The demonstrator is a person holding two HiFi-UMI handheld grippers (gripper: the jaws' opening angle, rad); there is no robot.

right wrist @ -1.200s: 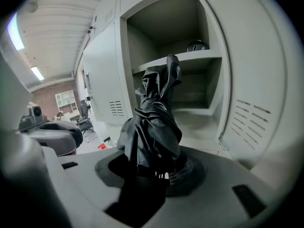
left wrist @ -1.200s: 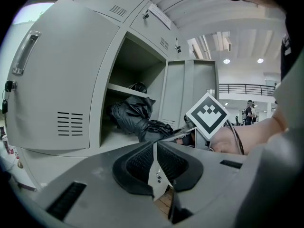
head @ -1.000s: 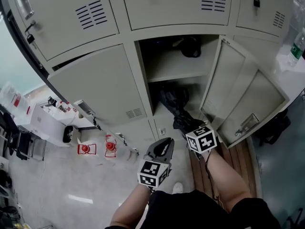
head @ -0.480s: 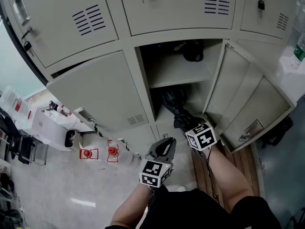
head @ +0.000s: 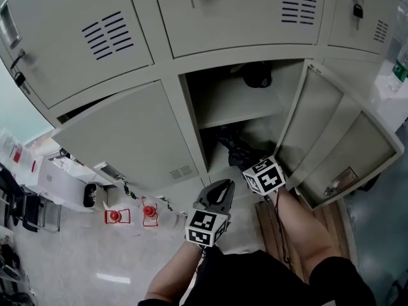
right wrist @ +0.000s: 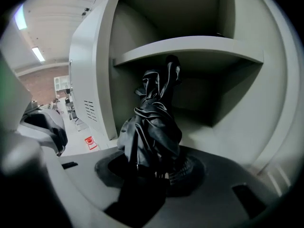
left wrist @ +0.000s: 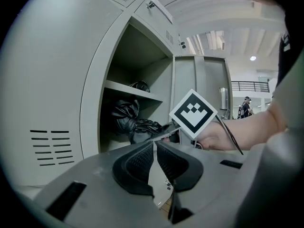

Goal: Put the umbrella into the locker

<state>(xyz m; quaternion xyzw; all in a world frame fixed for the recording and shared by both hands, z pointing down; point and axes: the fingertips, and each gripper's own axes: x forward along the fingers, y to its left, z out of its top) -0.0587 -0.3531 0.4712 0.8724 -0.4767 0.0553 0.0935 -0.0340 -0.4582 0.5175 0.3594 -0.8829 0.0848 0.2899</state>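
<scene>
A folded black umbrella (right wrist: 153, 122) stands up between the jaws of my right gripper (right wrist: 153, 167), which is shut on its lower part. Its top reaches into the open locker compartment (head: 237, 104), under the shelf (right wrist: 199, 44). In the head view the umbrella (head: 234, 146) lies in the lower part of that opening, just beyond my right gripper (head: 250, 163). My left gripper (head: 220, 189) hangs lower and to the left, in front of the locker's base, shut and empty. Its own view shows its pads (left wrist: 142, 160) meeting, with the umbrella (left wrist: 128, 122) beyond them.
The compartment's door (head: 338, 139) swings open at the right. A dark object (head: 257, 75) sits on the upper shelf. The neighbouring locker doors (head: 127, 139) are closed. Red items (head: 115, 215) and white boxes (head: 57, 174) lie on the floor at the left. Wooden boards (head: 274, 228) lie below the door.
Both grippers have moved closer to the locker. The umbrella has gone further into the opening under the shelf, still held by the right gripper. The left gripper stays shut.
</scene>
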